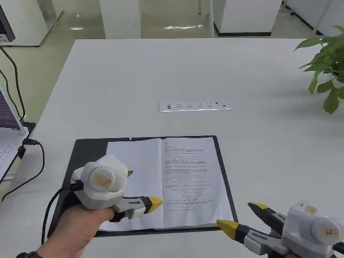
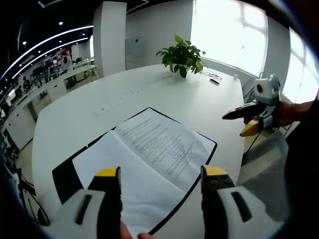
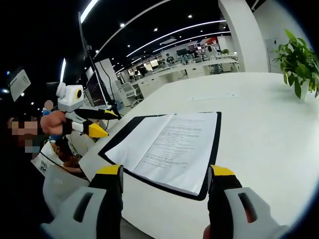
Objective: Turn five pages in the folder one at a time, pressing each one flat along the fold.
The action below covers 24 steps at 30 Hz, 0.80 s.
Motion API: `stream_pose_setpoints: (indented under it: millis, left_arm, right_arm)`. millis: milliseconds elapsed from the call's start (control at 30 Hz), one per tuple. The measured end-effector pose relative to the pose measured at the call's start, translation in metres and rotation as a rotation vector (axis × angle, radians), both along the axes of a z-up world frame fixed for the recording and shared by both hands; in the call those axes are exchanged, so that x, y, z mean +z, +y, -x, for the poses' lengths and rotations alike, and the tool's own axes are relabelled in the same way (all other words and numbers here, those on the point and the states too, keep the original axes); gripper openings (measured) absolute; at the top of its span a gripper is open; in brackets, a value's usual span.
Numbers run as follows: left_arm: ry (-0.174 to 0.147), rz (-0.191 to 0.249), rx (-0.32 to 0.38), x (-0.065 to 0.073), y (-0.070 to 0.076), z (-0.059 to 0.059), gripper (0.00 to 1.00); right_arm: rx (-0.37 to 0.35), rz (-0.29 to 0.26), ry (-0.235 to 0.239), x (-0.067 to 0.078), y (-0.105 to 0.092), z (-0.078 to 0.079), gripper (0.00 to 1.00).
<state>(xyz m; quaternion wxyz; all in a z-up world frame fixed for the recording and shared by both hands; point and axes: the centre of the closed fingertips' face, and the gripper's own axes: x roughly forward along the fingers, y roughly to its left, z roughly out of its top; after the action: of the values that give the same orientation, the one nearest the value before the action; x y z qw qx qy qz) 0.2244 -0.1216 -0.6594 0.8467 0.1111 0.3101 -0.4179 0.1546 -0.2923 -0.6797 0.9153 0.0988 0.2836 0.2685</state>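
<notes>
A laptop [image 1: 7, 134] and its cable [image 1: 35, 161] sit at the counter's [image 1: 161, 70] left edge. The left tool [image 1: 152, 204], released and empty, is at the near left of the open folder [image 1: 88, 148]. A power strip [image 1: 194, 106] lies beyond the folder. The right tool [image 1: 242, 216], also released, is off the folder's near right corner. A plant [image 1: 328, 64] stands far right.

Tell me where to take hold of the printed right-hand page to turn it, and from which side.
Take the printed white right-hand page by its free outer edge near the lower corner, coming from the right, where the open right hand-held gripper hovers. It lies flat in the black folder, bound at the centre fold, so likely only that edge lifts.
</notes>
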Motion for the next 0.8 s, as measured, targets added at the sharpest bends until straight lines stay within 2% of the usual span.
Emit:
stream_pose_setpoints:
  millis: [300,500,733,800]
  left_arm:
    - [-0.006,-0.009,-0.127,-0.007,-0.056,-0.003,0.64]
    - [0.001,-0.005,-0.193,-0.014,-0.089,0.001,0.65]
    - [0.011,-0.024,-0.26,-0.027,-0.122,0.006,0.65]
    - [0.019,-0.035,-0.271,-0.035,-0.131,0.006,0.65]
  right_arm:
    - [-0.021,-0.001,0.003,0.0,-0.007,0.0,0.68]
    - [-0.026,0.0,0.006,-0.002,-0.009,0.003,0.68]
    - [-0.017,0.011,0.018,-0.005,-0.009,0.01,0.68]
    - [-0.02,0.008,0.02,-0.007,-0.01,0.012,0.68]
